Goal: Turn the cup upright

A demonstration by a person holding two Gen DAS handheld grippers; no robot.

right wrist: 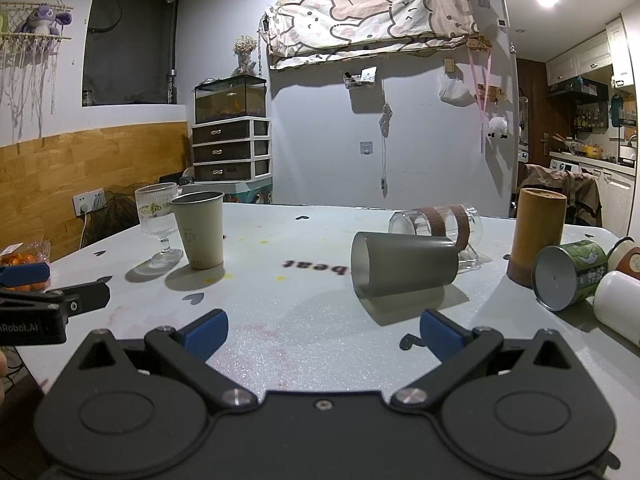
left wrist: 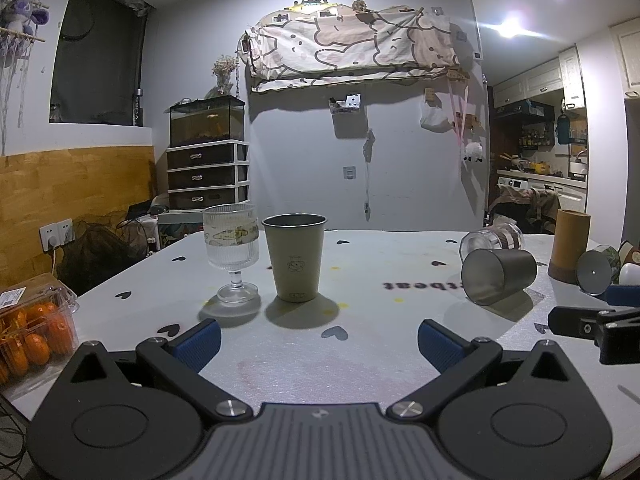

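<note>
A grey metal cup [right wrist: 404, 264] lies on its side on the white table [right wrist: 300, 320], mouth to the left; it also shows in the left wrist view [left wrist: 498, 276]. My right gripper [right wrist: 322, 334] is open and empty, just short of it. My left gripper [left wrist: 318, 342] is open and empty, in front of an upright beige metal cup [left wrist: 295, 256] and a ribbed stemmed glass [left wrist: 232, 252]. Both also show in the right wrist view: the beige cup [right wrist: 199, 229] and the glass [right wrist: 157, 220].
A clear glass mug [right wrist: 436, 222] lies on its side behind the grey cup. A brown cylinder [right wrist: 538, 236] stands at right beside a toppled green can [right wrist: 568, 274] and a white cup [right wrist: 618, 306]. A box of oranges [left wrist: 34, 328] sits at the table's left edge.
</note>
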